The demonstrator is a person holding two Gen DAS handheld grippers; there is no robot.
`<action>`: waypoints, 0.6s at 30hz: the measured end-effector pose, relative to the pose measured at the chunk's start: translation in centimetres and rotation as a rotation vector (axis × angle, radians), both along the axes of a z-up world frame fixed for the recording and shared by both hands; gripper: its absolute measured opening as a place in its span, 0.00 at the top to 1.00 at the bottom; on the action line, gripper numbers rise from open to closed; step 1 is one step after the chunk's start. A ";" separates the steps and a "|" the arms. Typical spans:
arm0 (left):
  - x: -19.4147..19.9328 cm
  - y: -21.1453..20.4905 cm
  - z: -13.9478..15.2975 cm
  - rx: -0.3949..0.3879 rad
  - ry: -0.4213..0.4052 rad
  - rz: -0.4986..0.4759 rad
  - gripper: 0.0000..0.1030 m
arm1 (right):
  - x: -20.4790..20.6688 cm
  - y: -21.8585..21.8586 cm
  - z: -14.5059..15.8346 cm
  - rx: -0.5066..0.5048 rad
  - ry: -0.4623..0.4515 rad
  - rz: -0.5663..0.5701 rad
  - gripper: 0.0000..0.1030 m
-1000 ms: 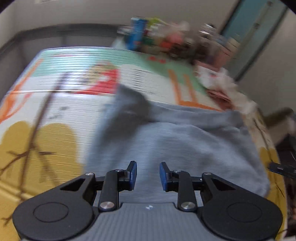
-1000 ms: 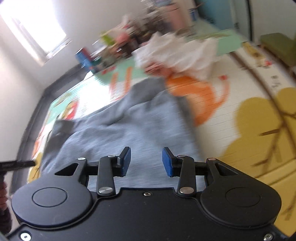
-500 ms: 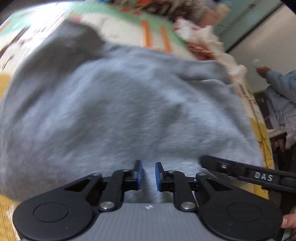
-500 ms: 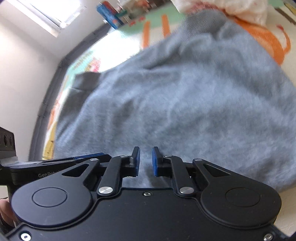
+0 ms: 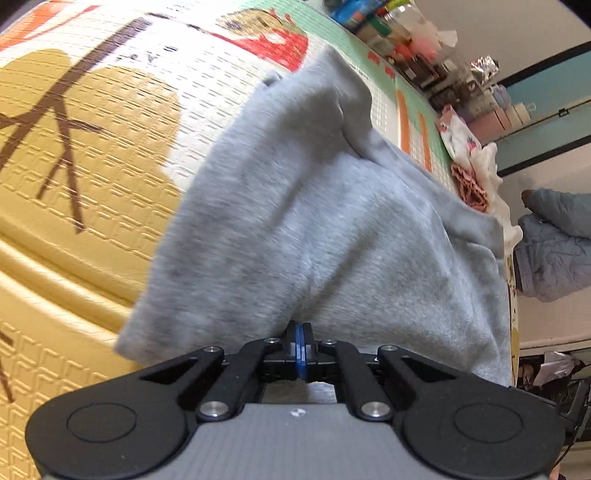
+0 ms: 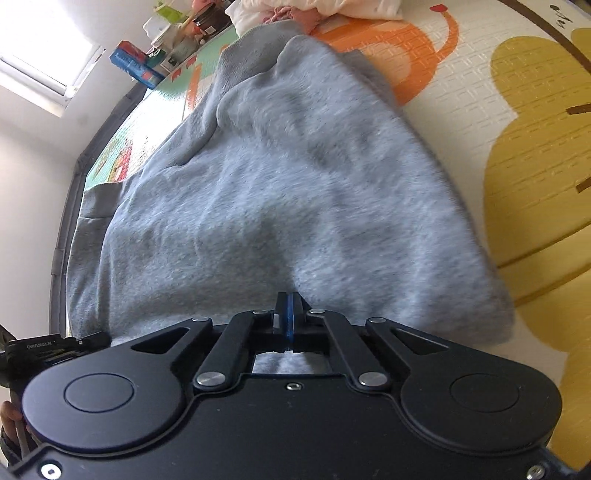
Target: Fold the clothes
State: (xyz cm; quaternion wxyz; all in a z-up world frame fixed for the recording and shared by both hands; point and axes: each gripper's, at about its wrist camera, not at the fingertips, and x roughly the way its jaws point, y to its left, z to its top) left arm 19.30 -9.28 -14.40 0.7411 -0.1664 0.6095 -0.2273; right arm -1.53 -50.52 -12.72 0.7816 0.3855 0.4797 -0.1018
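Note:
A grey sweatshirt lies spread on a patterned play mat, and it fills most of the right wrist view too. My left gripper is shut, its blue pads pinching the garment's near edge, and creases fan out from the pinch. My right gripper is likewise shut on the near edge, with grey fabric showing under its closed jaws. Part of the left gripper's body shows at the lower left of the right wrist view.
A heap of white and pink clothes lies past the sweatshirt. Bottles and boxes line the mat's far edge, among them a blue box. A person in a pale blue jacket stands at the right.
Both grippers have dropped from above the sweatshirt down to its near edge. Their jaws went from apart to closed on the fabric. Both wrists rolled somewhat.

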 end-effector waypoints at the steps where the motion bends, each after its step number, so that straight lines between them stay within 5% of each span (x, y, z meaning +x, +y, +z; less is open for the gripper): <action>1: 0.1 0.1 0.2 0.006 -0.009 -0.001 0.97 | -0.1 -0.2 0.1 -0.001 -0.001 -0.001 1.00; 10: -0.6 3.5 1.8 0.064 -0.049 0.037 0.97 | -3.8 -3.5 1.5 -0.048 0.015 -0.092 1.00; 16: -0.7 5.4 3.8 0.204 -0.116 0.091 0.94 | -6.2 -4.9 2.8 -0.062 -0.011 -0.203 0.99; 18: -0.9 5.1 4.8 0.207 -0.160 0.080 0.91 | -7.4 -5.1 3.5 -0.057 -0.038 -0.234 0.89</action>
